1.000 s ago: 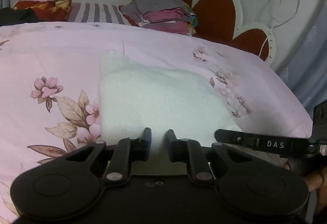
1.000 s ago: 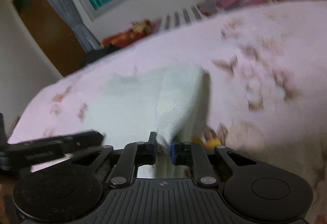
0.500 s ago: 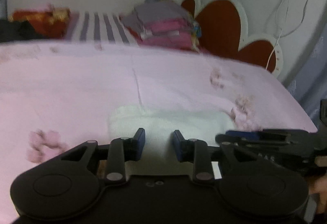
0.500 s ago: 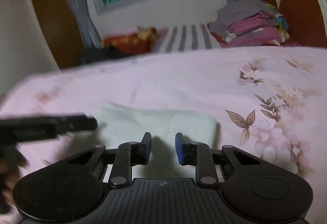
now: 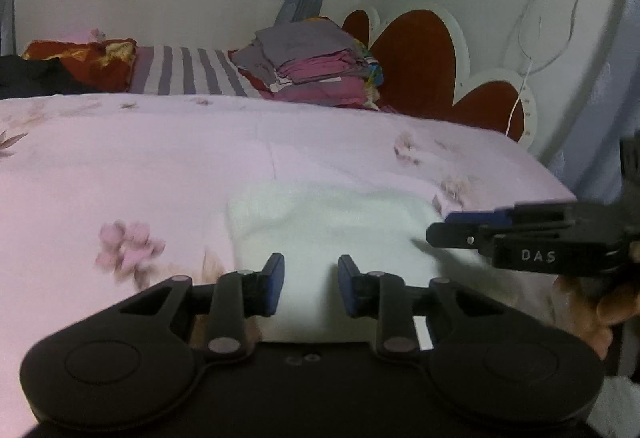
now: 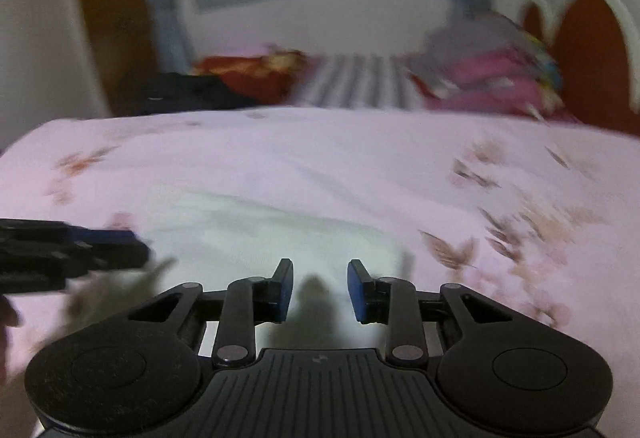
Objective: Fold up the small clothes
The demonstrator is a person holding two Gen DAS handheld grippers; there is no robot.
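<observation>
Both tongs (image 5: 311, 284) (image 6: 319, 288) now empty, agape — white cloth (image 5: 340, 222) folded flat.

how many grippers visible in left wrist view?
2: left gripper bottom centre, open above the white cloth; right gripper entering from the right edge, fingers side-on.

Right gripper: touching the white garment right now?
Cannot tell. In the right wrist view the right gripper is open with nothing between its fingers, but the white garment lies right beneath them; no gap or contact shows plainly.
</observation>
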